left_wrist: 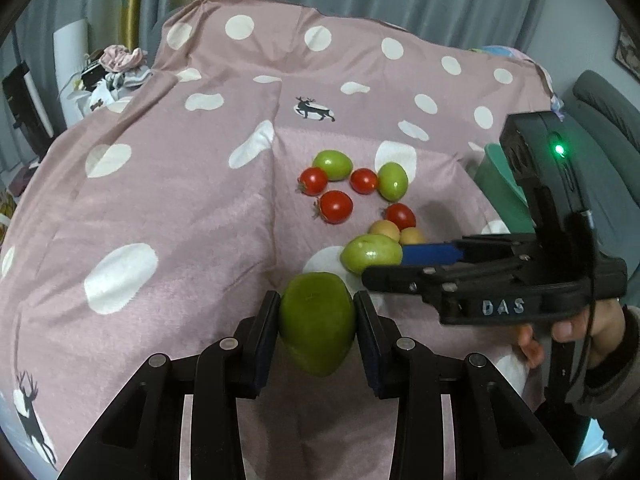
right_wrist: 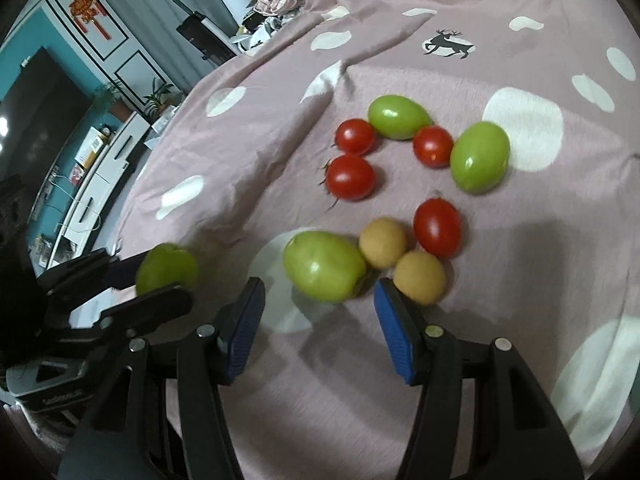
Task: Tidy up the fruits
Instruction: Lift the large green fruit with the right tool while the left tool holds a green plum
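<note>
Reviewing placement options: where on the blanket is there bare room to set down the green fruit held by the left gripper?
Bare blanket lies left of the fruit cluster, past the red tomatoes. It is crowded where the right gripper nears a green fruit and two tan fruits.

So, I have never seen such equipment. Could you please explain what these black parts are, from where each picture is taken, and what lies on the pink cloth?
These are two hand-held grippers, one in each of a person's hands. Each carries a camera looking forward along its own two fingers, so each picture shows its own fingers at the bottom.

In the left camera's picture, the left gripper is shut on a green fruit. The right gripper and the hand holding it enter from the right.

In the right camera's picture, the right gripper is open and holds nothing. On the polka-dot pink cloth lie three green fruits, four red tomatoes and two small tan fruits.
</note>
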Tool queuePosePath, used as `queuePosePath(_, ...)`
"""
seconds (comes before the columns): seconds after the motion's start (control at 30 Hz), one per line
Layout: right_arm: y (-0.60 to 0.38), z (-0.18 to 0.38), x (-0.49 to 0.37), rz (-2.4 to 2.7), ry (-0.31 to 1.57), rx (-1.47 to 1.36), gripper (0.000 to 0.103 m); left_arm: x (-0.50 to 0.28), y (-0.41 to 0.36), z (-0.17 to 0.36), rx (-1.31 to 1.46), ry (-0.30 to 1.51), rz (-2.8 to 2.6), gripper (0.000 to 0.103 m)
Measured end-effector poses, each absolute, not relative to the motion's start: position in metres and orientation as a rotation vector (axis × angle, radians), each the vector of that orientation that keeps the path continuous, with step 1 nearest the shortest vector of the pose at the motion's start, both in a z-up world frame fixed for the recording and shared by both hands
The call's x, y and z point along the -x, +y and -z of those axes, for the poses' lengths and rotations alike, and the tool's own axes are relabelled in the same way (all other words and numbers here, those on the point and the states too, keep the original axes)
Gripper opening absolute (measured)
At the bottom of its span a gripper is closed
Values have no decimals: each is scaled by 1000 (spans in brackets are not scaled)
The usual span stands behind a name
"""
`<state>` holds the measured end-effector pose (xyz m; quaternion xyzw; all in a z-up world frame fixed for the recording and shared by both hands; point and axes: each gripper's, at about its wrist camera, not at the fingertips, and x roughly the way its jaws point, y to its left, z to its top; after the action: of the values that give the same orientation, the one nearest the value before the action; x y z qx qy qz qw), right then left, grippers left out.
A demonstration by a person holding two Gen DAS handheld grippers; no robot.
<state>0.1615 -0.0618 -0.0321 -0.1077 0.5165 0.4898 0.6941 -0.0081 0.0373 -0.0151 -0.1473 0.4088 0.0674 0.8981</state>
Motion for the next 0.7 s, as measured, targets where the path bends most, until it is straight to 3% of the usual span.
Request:
queuePosePath(0.4, -41, 34, -168, -1108, 1136, 318, 56, 5, 43, 19, 319, 850, -132, 37)
queuePosePath(0.57, -40, 36, -166, -1107, 1125, 346, 43, 3, 41, 20, 313, 855, -124, 38)
queuePosePath(0.7, -38, 35, -163, -1109, 1106, 372, 42, -1, 42, 22, 316, 863, -124, 38)
